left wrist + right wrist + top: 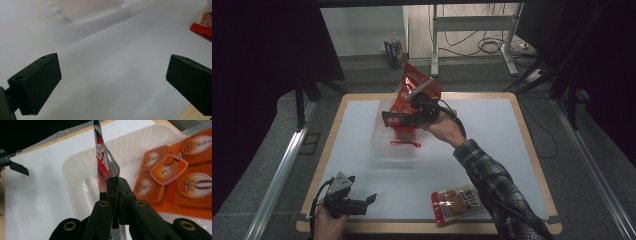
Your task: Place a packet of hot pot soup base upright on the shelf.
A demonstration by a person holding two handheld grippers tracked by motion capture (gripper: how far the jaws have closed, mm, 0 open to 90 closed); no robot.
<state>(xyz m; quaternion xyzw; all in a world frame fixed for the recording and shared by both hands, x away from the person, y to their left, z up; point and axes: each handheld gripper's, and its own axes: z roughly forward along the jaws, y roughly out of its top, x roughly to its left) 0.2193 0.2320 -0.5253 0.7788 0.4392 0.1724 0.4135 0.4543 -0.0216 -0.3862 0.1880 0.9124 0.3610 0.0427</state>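
Lighting: dim room, bright white table (362, 135); soft shadows. Blur: left gripper (112, 82) jaws' near edges, packet (103, 162) above right gripper (115, 190).

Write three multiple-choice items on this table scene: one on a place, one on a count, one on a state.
1. Where does the snack packet lie?
A. In the tray
B. On the table's near edge, by the person's right sleeve
C. On the floor

2. How many tongs are in the person's hands?
A. One
B. Two
C. Three

3. How do the right tongs stand?
A. Shut on the red bag
B. Open over the bag
C. Lying on the table

Answers:
1 B, it rests on the white sheet near the front edge.
2 B, the left tongs and the right.
3 A, the jaws pinch the bag's edge above the clear tray.
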